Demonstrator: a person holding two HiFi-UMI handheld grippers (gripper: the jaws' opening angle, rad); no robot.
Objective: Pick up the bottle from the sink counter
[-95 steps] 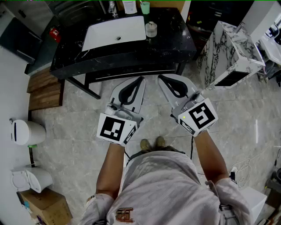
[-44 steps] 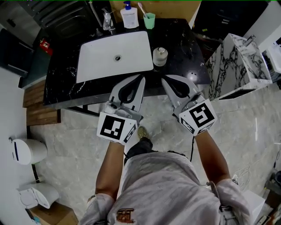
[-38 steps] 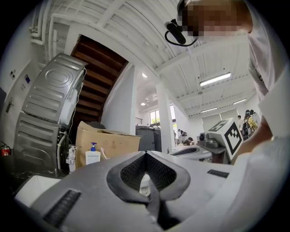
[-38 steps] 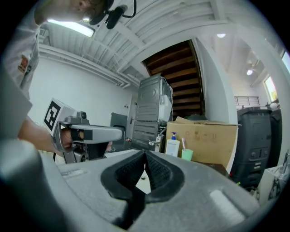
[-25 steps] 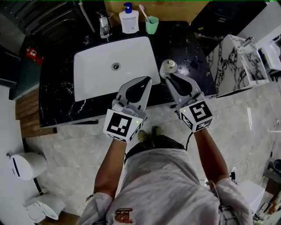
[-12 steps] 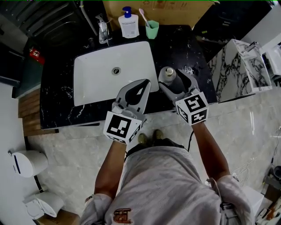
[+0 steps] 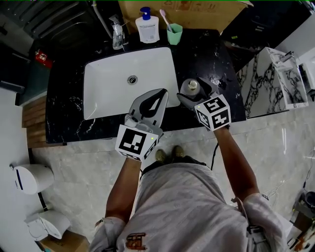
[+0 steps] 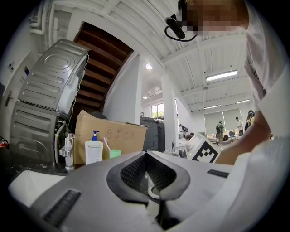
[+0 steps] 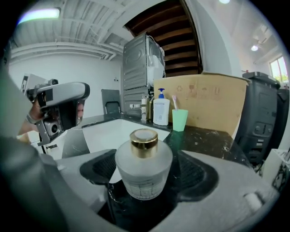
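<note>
A squat frosted bottle (image 7: 190,87) with a gold cap stands upright on the black marble counter (image 7: 64,98), just right of the white sink. My right gripper (image 7: 193,91) reaches around it; its jaws are opening. In the right gripper view the bottle (image 9: 143,165) sits between the two pads of that gripper (image 9: 147,176) with a gap on each side. My left gripper (image 7: 160,94) hovers over the sink's front edge, jaws shut and holding nothing; in its own view the tips (image 8: 146,154) meet.
At the back of the counter stand a faucet (image 7: 117,34), a white soap dispenser (image 7: 147,27) and a green cup (image 7: 173,33) holding a toothbrush. Behind them is a cardboard box (image 7: 197,12). The white sink (image 7: 98,74) fills the counter's middle. A marble-patterned cabinet (image 7: 290,74) stands to the right.
The right gripper has moved forward to the bottle and its jaws have spread to either side of it. The left gripper has barely moved.
</note>
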